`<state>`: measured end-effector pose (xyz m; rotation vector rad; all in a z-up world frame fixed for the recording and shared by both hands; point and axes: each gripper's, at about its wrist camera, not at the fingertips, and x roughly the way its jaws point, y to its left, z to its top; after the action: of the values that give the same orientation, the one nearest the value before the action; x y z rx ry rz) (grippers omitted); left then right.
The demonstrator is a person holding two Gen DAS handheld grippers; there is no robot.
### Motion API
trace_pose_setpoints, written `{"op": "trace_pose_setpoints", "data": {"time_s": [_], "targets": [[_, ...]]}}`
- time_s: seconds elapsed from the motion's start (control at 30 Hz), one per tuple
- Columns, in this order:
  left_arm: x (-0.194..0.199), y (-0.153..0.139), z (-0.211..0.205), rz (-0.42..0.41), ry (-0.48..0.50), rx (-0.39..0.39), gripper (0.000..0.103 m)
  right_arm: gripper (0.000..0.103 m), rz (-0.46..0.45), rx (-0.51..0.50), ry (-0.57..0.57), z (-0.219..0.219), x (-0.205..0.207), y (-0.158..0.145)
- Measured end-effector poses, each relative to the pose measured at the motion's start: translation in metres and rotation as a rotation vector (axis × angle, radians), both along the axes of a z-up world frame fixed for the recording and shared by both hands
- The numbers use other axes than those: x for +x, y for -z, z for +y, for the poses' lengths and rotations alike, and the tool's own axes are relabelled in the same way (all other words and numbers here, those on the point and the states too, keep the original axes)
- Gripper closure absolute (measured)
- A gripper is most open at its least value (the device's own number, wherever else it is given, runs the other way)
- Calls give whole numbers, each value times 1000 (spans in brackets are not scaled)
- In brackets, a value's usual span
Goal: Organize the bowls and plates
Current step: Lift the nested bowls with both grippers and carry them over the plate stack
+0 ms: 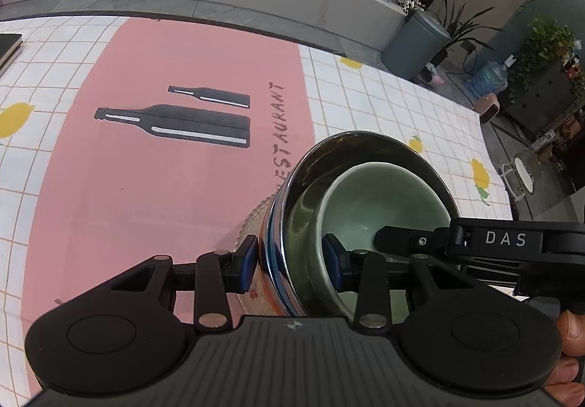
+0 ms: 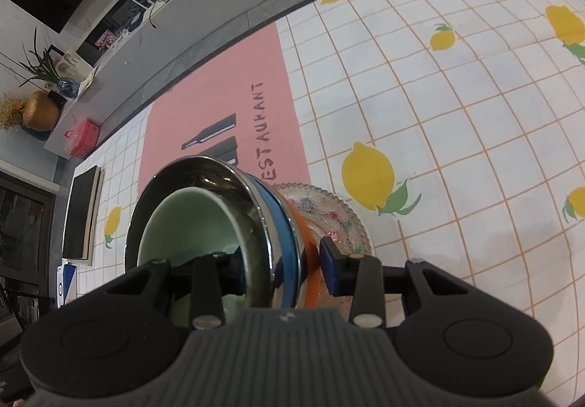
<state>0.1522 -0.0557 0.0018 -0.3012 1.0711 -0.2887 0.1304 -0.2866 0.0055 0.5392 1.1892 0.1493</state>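
Observation:
A stack of steel bowls (image 1: 281,224) with blue and orange outer bands stands on a clear patterned glass plate (image 1: 252,220). A pale green ceramic bowl (image 1: 380,202) sits inside the top steel bowl. My left gripper (image 1: 290,261) straddles the stack's near wall, one finger outside and one inside; a gap shows at the outer pad. My right gripper (image 2: 285,266) straddles the opposite wall of the stack (image 2: 281,235), one finger inside the green bowl (image 2: 190,224), one outside over the glass plate (image 2: 336,213). The right gripper's arm (image 1: 475,242) also shows in the left wrist view.
The table carries a lemon-print checked cloth (image 2: 457,114) and a pink placemat (image 1: 164,169) with bottle prints. A dark book (image 2: 80,213) lies at the table's far left. Beyond the table edge stand a counter, plants and a grey bin (image 1: 413,45).

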Motion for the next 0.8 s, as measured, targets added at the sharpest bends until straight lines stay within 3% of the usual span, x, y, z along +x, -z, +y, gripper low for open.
{"op": "trace_pose_setpoints", "data": {"time_s": [0.47,0.8], "targets": [[8,11,-6,6,-4,4,60,64,7,-33,2,-1,9,11],[8,16,-2,4,-20,-49,55,55,-45,-90,-58,6,4,11]]}}
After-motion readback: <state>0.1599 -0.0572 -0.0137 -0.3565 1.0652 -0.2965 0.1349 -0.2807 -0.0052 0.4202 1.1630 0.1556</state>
